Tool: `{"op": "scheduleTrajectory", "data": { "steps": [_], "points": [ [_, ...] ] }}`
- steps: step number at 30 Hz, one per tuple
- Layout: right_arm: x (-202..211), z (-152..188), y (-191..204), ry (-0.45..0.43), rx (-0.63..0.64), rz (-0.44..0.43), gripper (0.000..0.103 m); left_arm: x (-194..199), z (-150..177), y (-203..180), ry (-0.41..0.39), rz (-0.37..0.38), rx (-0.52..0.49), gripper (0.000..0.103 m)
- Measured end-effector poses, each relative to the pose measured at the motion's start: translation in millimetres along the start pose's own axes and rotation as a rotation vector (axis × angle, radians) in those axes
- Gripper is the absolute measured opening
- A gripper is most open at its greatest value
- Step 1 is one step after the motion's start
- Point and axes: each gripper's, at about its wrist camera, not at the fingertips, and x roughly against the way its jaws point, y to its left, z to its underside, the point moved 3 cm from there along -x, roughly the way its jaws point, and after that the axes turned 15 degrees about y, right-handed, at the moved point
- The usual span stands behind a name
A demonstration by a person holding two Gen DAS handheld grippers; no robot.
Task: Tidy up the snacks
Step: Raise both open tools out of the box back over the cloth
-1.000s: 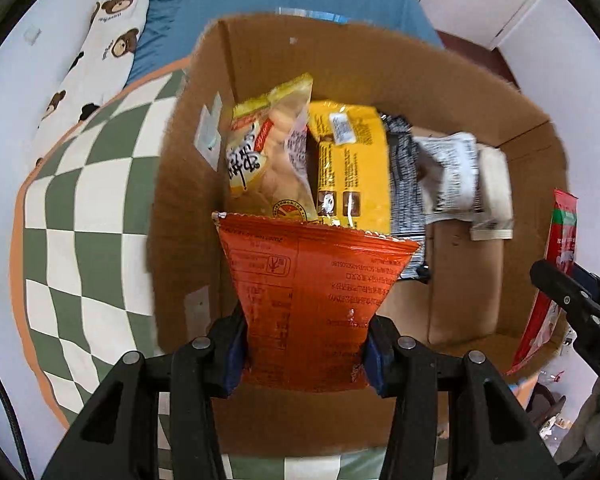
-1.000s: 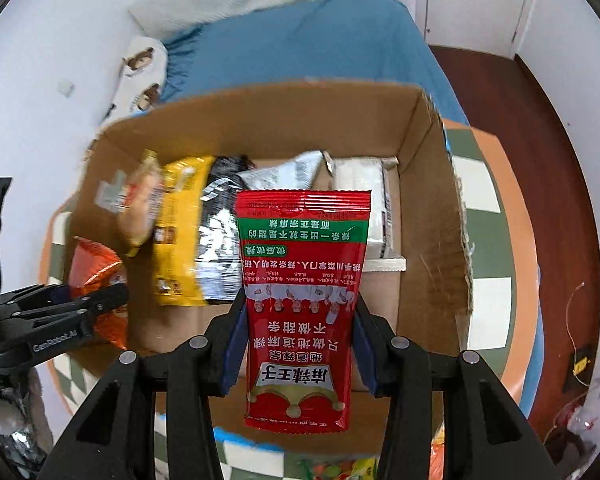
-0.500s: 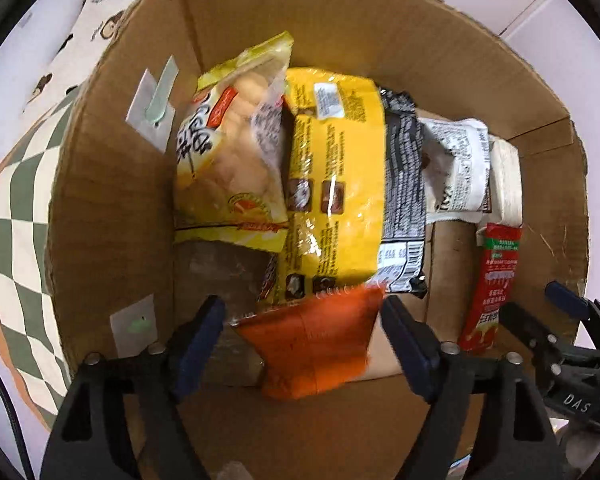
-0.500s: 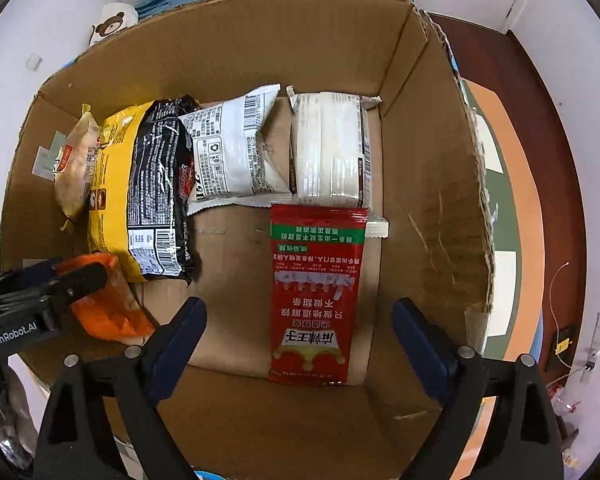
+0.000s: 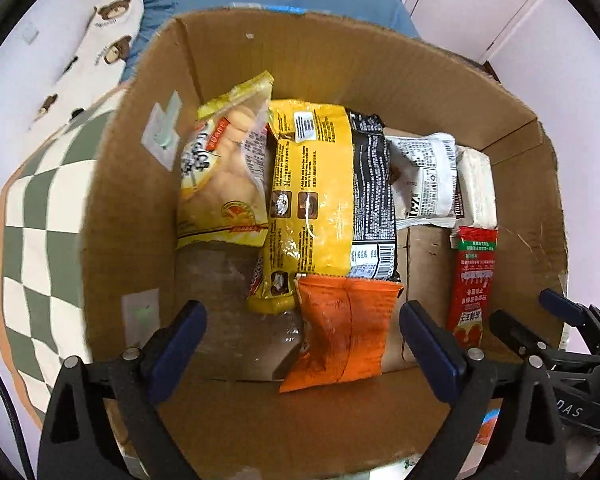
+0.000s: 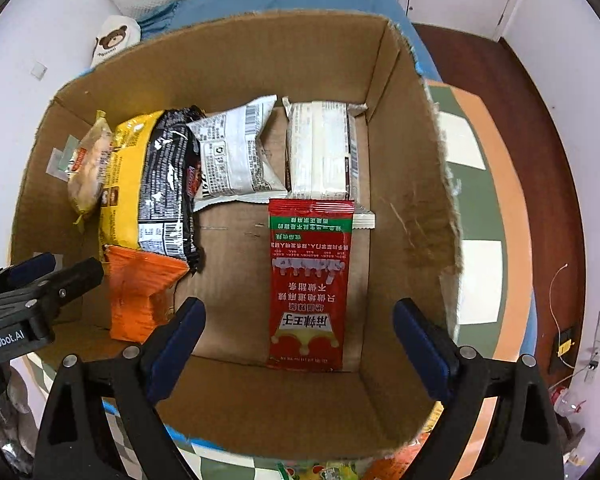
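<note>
The left hand-held gripper (image 5: 302,336) was opening around the released orange bag (image 5: 342,330) while the right hand-held gripper (image 6: 298,336) stood wide open, empty, above the red packet (image 6: 310,280) in the box (image 6: 408,208).

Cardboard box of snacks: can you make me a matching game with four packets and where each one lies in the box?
Things:
1. flat red sachet
2. crinkly orange packet
3. pale yellow biscuit bag
4. white rectangular packet

Places in the brown cardboard box, seen from the right wrist:
A. far left, against the wall
B. far right corner
C. near left, its top edge against the yellow and black packets
D. near right, overlapping the white packet's near end

Pairs: 1-D, 2-C, 3-A, 4-B
</note>
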Motion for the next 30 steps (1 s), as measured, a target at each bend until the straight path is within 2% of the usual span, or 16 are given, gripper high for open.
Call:
{"op": "scheduleTrajectory", "data": {
  "steps": [13,23,30],
  "points": [
    [67,54,8,-0.172,0.017,0.000,0.097,54,65,3,-0.194,-0.007,-0.012,0.099],
    [119,113,20,-0.324,0.043,0.029,0.097,111,127,-8,-0.352,-0.038,-0.053,0.099],
    [153,151,23,-0.427,0.030,0.014,0.097,139,158,-12,-0.440,-0.035,-0.065,0.099]
  ]
}}
